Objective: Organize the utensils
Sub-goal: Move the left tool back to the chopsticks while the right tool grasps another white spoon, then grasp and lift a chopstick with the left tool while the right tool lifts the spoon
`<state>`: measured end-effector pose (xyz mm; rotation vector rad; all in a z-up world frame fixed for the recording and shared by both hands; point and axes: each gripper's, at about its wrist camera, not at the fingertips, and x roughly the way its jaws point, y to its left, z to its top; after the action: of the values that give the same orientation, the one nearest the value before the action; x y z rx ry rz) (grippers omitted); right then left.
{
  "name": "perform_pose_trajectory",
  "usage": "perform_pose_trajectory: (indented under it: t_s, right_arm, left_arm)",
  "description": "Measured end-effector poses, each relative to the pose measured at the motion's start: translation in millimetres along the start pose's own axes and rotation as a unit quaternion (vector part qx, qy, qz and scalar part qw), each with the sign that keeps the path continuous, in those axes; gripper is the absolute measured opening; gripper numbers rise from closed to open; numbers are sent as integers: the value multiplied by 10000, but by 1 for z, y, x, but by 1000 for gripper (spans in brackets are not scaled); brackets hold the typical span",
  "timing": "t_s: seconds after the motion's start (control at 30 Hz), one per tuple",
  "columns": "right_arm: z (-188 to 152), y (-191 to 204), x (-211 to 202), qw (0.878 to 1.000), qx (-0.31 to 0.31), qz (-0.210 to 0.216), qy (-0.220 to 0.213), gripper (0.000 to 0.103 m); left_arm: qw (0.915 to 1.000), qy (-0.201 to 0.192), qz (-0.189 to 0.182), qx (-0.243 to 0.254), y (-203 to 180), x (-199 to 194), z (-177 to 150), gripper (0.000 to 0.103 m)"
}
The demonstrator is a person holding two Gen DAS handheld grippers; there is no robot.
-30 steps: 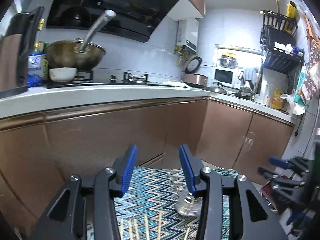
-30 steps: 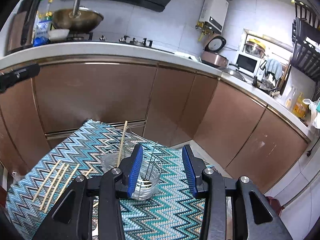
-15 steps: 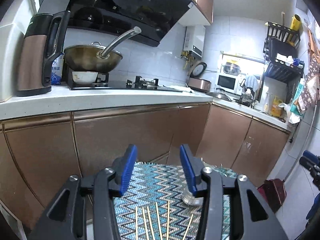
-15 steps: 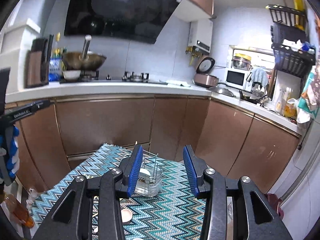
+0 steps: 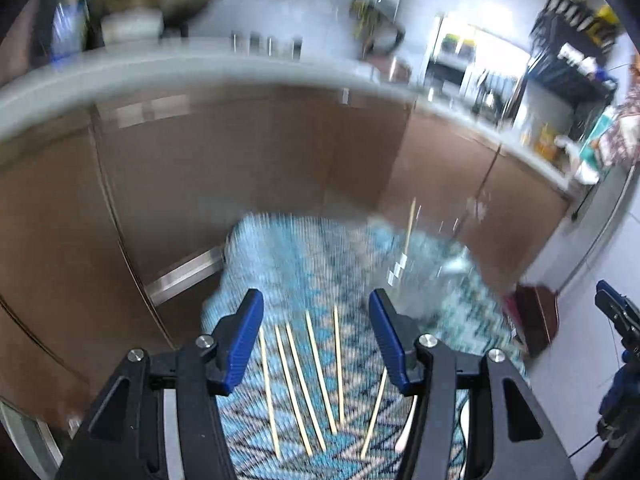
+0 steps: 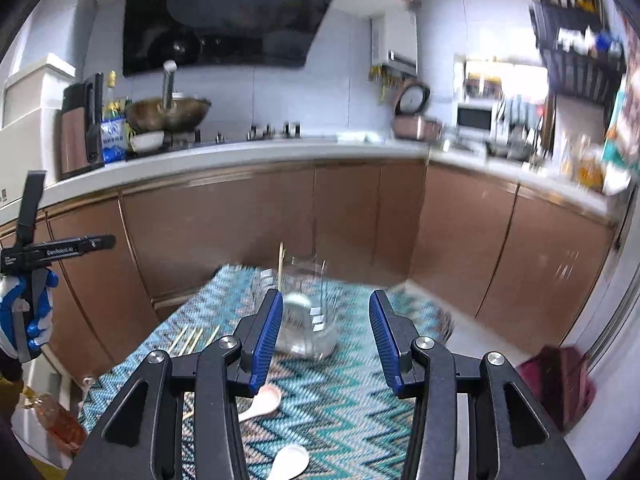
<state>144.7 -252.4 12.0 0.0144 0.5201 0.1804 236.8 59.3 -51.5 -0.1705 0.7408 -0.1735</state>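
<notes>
Chopsticks [image 5: 304, 380] lie loose in a rough fan on the zigzag teal cloth [image 5: 288, 264] that covers the bench, nearest the left gripper [image 5: 316, 340], and one more stands upright in the clear glass jar [image 6: 306, 320] farther back on the same cloth. Two pale ceramic spoons [image 6: 260, 402] rest on the cloth close under the right gripper [image 6: 322, 338]. Behind the bench runs a row of copper-brown cabinet doors [image 6: 248, 224] under a white countertop [image 6: 240, 156], with a wok [image 6: 168, 114] on the hob, a dark kettle [image 6: 82, 126] at the left and a black range hood [image 6: 224, 16] above.

The left gripper's jaws stand spread and have just been opening; nothing is between them, and the chopsticks show on the cloth below the gap. The right gripper's jaws are also apart and empty, with the jar seen beyond them, untouched. The left view is motion-blurred. A red bin [image 6: 560, 384] sits on the floor to the right.
</notes>
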Motion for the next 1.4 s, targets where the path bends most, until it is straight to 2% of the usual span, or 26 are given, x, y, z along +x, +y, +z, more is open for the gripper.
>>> perform_pose_trajectory:
  t_s: [0.1,0.23,0.37,0.43,0.53,0.83,1.0,1.17,1.33,1.4]
  right_arm:
    - [-21,-4,36,9987,99,172,473,45]
    - [-53,-7,87,9910,281,622,1155,45]
    - [-78,-7,124,9813,400,925,1641,44]
    - [-91,-5,139,9769,432,1023,1827,43]
    - [-107,-5,158,9699,537,1181,2060,41]
    - [-133,-11,207,9457,837,1707,2636,37]
    - [-139,-6,222,9366,942,1960,2748,35]
    - [-140,3,235,9303,842,2115,2875,31]
    - [-143,10,246,9264,735,2176,2984,12]
    - [-143,13,247,9265,661,2180,2995,8]
  left_arm:
    - [9969,765,-38,-164,9,53,-13,51]
    - [9861,1578,-252,-464,20,114,-27,35]
    - [9756,2058,-386,-666,24,156,-34,28]
    - [9727,2198,-329,-671,24,173,-36,26]
    - [9685,2380,-204,-699,26,193,-37,21]
    - [9604,2670,47,-791,37,227,-42,18]
    - [9573,2767,96,-837,39,237,-44,14]
    - [9577,2766,166,-781,39,241,-43,10]
    - [9586,2734,215,-767,38,242,-43,8]
    - [9596,2684,246,-814,39,241,-44,5]
